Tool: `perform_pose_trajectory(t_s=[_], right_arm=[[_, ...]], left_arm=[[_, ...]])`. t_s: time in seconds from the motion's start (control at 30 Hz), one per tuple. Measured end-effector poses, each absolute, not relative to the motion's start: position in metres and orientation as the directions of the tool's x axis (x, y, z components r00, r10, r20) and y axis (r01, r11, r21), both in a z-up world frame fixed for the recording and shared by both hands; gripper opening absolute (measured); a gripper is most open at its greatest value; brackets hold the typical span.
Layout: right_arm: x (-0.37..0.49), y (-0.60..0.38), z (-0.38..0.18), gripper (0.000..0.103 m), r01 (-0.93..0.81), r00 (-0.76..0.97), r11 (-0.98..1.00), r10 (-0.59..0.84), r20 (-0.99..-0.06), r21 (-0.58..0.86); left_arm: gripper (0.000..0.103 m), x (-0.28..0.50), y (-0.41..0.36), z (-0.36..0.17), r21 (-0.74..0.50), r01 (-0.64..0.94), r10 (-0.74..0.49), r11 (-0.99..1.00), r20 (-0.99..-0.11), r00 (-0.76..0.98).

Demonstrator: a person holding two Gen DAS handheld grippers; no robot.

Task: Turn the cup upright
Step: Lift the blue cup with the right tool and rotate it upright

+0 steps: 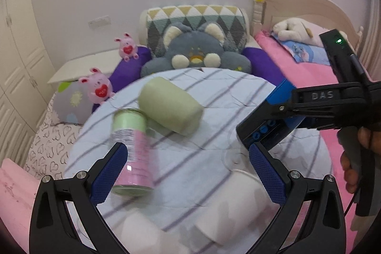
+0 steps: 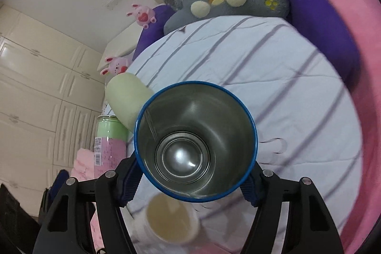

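Blue cup (image 2: pixel 195 142) in jaws, striped quilt (image 2: pixel 273 77), wardrobe (image 2: pixel 35 87)

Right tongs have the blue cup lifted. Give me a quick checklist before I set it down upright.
1. Right tongs shut on the blue cup: ok.
2. Cup off the striped cloth: ok, seen from the left wrist.
3. Cup upright: not ok, tilted, mouth facing the right camera.
4. Left tongs open, holding nothing: ok.
5. Landing spot free: cannot tell; white cup and pink-green can lie close.
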State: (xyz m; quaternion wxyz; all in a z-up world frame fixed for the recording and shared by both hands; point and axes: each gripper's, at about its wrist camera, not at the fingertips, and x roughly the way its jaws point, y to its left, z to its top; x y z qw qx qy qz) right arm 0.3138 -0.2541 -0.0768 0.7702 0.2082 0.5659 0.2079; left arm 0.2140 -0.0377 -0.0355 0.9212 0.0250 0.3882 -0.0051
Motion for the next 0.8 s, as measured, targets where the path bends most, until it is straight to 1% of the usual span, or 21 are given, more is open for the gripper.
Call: perform_pose_trajectory(t_s=[0.2,0.3,0.43,0.5,0.63,0.73,0.8], right_arm=[[0.309,-0.289,-0.071,0.07,-0.124,0.244,0.856,0.517,-0.82,0.503],[0.302,-0.299,-0.064,0.07,-0.161,0.21,0.89,0.454,-0.866,0.428],[0.302,-0.305,-0.061,0.07,-0.216,0.15,0.923,0.352,-0.924,0.317],[0.311,-0.299,-0.067,0.07,-0.238,0.128,0.927,0.326,-0.937,0.29],[0.323,-0.288,-0.075,0.07,-0.275,0.13,0.916,0.336,-0.933,0.292],[0.332,-0.278,-0.076,0.07,-0.306,0.16,0.899,0.375,-0.913,0.315],[0.337,-0.273,-0.08,0.07,-0.318,0.16,0.874,0.431,-0.888,0.367]], left_arm=[[0.103,0.211,-0.073,-0.034,0.049,0.071,-0.012,0.996,-0.733,0.68],[0.103,0.211,-0.088,-0.037,0.075,0.082,0.0,0.994,-0.737,0.675],[0.103,0.218,-0.101,-0.046,0.07,0.086,-0.002,0.994,-0.762,0.648],[0.103,0.224,-0.103,-0.051,0.068,0.076,0.004,0.995,-0.77,0.638],[0.103,0.237,-0.106,-0.061,0.081,0.041,0.039,0.996,-0.79,0.612],[0.103,0.247,-0.103,-0.068,0.093,0.003,0.073,0.996,-0.799,0.596],[0.103,0.252,-0.099,-0.073,0.087,-0.014,0.079,0.996,-0.812,0.578]])
